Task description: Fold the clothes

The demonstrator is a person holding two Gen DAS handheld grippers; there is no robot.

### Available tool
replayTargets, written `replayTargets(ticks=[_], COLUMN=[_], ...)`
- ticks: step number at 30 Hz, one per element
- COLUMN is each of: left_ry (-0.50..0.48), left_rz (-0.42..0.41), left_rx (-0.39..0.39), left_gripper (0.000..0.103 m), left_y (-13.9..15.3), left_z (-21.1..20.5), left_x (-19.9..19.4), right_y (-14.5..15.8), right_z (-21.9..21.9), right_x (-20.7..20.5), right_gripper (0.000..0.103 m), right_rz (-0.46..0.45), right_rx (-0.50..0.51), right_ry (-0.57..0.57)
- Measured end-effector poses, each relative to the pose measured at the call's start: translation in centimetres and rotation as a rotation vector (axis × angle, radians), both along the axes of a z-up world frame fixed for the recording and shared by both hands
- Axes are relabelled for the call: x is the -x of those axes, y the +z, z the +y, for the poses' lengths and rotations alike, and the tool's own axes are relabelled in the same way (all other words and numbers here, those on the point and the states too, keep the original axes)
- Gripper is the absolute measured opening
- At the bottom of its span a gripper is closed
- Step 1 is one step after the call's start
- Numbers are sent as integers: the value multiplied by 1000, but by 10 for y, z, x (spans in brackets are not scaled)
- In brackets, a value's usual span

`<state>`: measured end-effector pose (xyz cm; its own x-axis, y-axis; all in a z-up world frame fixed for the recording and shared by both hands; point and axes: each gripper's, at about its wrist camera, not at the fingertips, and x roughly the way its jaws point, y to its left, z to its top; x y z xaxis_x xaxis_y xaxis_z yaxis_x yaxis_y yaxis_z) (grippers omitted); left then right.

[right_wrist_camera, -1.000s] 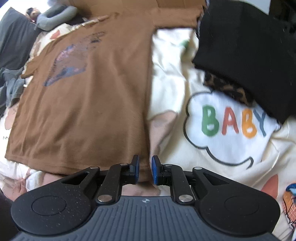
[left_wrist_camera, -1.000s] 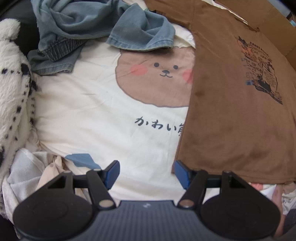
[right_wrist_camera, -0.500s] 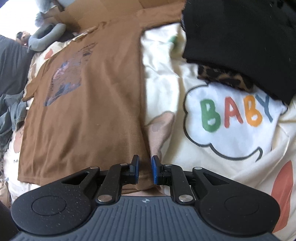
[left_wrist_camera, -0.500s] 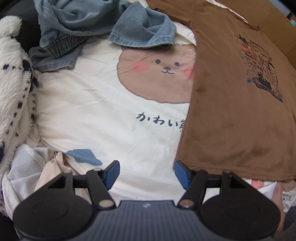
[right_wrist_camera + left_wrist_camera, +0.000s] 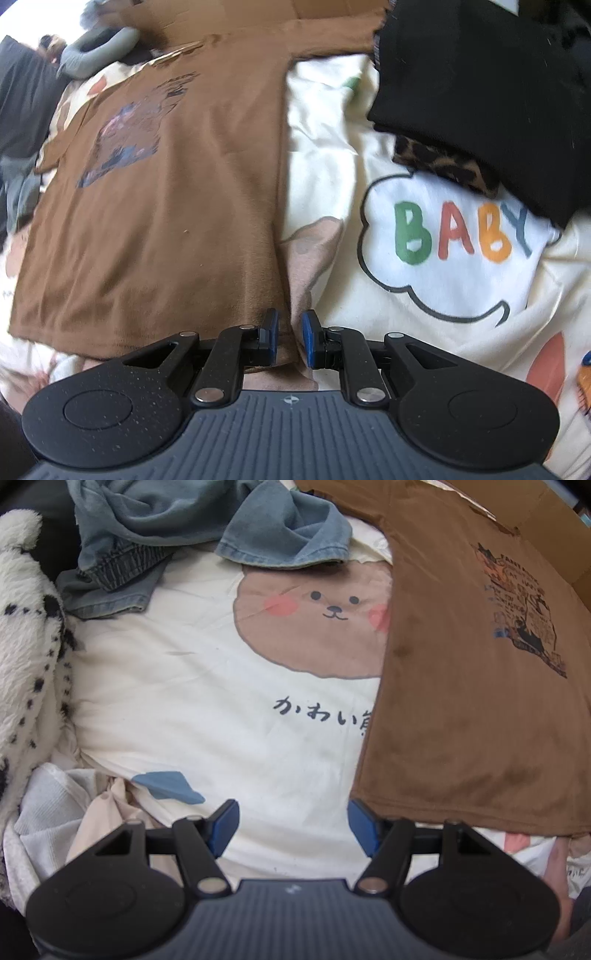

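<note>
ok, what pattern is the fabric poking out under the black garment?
Leopard print, tan with dark spots, just under the black garment. Clearest in the right wrist view.

We find open bedsheet (image 5: 192,701) ahead of the left tool (image 5: 293,829), hemmed by denim (image 5: 207,520) beyond, a plush toy (image 5: 26,635) leftward, the brown shirt (image 5: 472,701) rightward.

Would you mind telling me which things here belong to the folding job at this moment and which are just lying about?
In the job:
brown T-shirt, spread flat
left gripper, open by its hem corner
right gripper, nearly closed at its other hem corner

Lying about:
blue denim garment
spotted plush fabric
black garment
leopard-print fabric
printed bedcover
</note>
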<state>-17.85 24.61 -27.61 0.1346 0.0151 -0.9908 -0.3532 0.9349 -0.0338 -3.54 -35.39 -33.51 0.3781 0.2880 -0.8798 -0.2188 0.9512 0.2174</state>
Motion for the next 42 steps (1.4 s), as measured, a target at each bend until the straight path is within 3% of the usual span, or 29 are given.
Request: replayTargets(ticks=[6, 17, 28, 30, 31, 32, 42], left_ry=[-18, -16, -28, -25, -24, -24, -16], left_rz=[0, 21, 12, 6, 3, 0, -50], left_rx=[1, 0, 7, 11, 13, 15, 41], left_gripper=[68, 68, 68, 68, 68, 68, 68], left_y=[1, 0, 0, 0, 0, -1, -2], left_z=[-4, -2, -8, -9, -10, -10, -9], left_x=[-1, 2, -3, -4, -4, -4, -1], right_y=[5, -27, -34, -33, -32, -31, 7], right_z=[4, -14, -9, -9, -8, -8, -12], right_x=[1, 4, 1, 0, -1, -1, -2], right_gripper=[15, 17, 20, 17, 7, 5, 3], right_rz=[-19, 100, 131, 138, 142, 146, 151], right_rx=[-15, -74, -59, -55, -53, -51, -50], right_ry=[11, -64, -62, -51, -46, -40, -38])
